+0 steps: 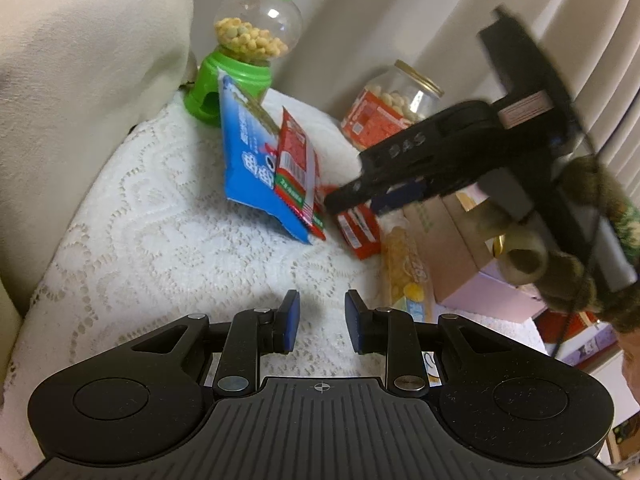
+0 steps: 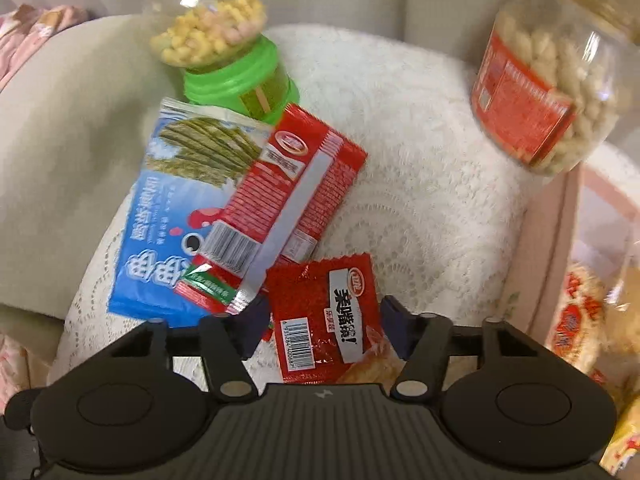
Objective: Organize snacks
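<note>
A small red snack packet with a barcode sits between the pads of my right gripper, which press on its two side edges. In the left wrist view that right gripper points steeply down over the same red packet, held by a gloved hand. A blue snack bag leans on a green candy dispenser, with a larger red bag lying on it. My left gripper hovers low over the lace cover, open, nothing between its blue pads.
Everything rests on a white lace-covered cushion. A clear jar with a red label stands at the back right. A tube of yellow snacks, a cardboard box and a pink box lie to the right. A beige cushion rises at left.
</note>
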A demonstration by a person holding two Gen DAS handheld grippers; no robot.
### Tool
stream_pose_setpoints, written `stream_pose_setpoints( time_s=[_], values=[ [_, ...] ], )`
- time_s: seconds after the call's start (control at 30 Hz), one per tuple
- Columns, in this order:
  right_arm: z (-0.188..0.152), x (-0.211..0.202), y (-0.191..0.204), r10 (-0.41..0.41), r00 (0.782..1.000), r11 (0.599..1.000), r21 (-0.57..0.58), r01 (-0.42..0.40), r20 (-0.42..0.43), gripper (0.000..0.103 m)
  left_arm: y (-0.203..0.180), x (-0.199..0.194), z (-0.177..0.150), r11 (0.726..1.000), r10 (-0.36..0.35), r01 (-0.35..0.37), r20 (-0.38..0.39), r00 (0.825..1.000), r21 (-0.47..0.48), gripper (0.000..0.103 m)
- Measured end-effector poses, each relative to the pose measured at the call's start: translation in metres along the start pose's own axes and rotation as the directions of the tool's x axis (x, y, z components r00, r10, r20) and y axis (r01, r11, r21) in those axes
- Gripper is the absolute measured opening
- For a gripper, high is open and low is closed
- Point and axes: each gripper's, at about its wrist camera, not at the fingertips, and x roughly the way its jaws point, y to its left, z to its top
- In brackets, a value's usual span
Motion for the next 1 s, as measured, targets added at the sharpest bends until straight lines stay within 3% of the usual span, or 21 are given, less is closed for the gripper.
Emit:
stream_pose_setpoints(
  time_s=[0.13,0.17,0.2,0.4,0.43,0.5,0.53,0.57,0.7,0.87,1.0],
  values=[
    [-0.006,-0.029,0.007,0.04,0.996,0.999,0.01,-0.041,0.085,0.049,-0.01,0.001,-0.002,1.0,0.013,-0.013,-0.017,1.0,0.021,0.029],
    [-0.007,-0.036,0.007,0.052,0.993,0.998,0.02,-0.055,0.107,0.031,-0.013,0.0,-0.002,0.999,0.019,-0.018,-0.019,1.0,0.026,0.029],
    [-0.008,-0.044,0.008,0.074,0.99,0.997,0.027,-0.078,0.122,0.026,-0.015,-0.001,-0.003,0.999,0.024,-0.023,-0.019,1.0,0.03,0.029],
    [-0.024,-0.073,0.012,0.119,0.976,0.992,0.007,-0.122,0.181,0.026,-0.023,-0.008,0.002,0.998,0.054,-0.055,0.008,0.998,0.028,0.029],
    [-0.025,-0.072,0.01,0.131,0.974,0.991,0.012,-0.135,0.183,0.028,-0.023,-0.009,0.004,0.997,0.069,-0.07,0.015,0.997,0.028,0.029],
    [-0.027,-0.066,0.008,0.155,0.972,0.987,0.015,-0.16,0.179,0.047,-0.021,-0.011,0.007,0.994,0.103,-0.103,0.017,0.995,0.031,0.029],
    [-0.028,-0.063,0.009,0.157,0.972,0.987,0.004,-0.16,0.178,0.068,-0.02,-0.012,0.009,0.992,0.122,-0.123,0.017,0.992,0.031,0.029],
    [-0.028,-0.057,0.011,0.157,0.971,0.988,-0.019,-0.156,0.181,0.078,-0.019,-0.012,0.01,0.989,0.144,-0.145,0.018,0.989,0.032,0.029],
    [-0.024,-0.028,0.022,0.099,0.98,0.991,-0.108,-0.081,0.172,0.078,-0.004,-0.017,0.015,0.971,0.235,-0.236,0.026,0.972,0.032,0.029],
    [-0.021,0.008,0.023,0.154,0.985,0.983,-0.111,-0.145,0.078,0.078,0.006,-0.021,0.02,0.949,0.314,-0.315,0.025,0.949,0.031,0.029],
    [-0.038,0.002,0.029,0.117,0.982,0.986,-0.138,-0.096,0.151,0.068,0.004,-0.016,0.021,0.94,0.338,-0.338,0.013,0.941,0.046,0.029]
  ],
)
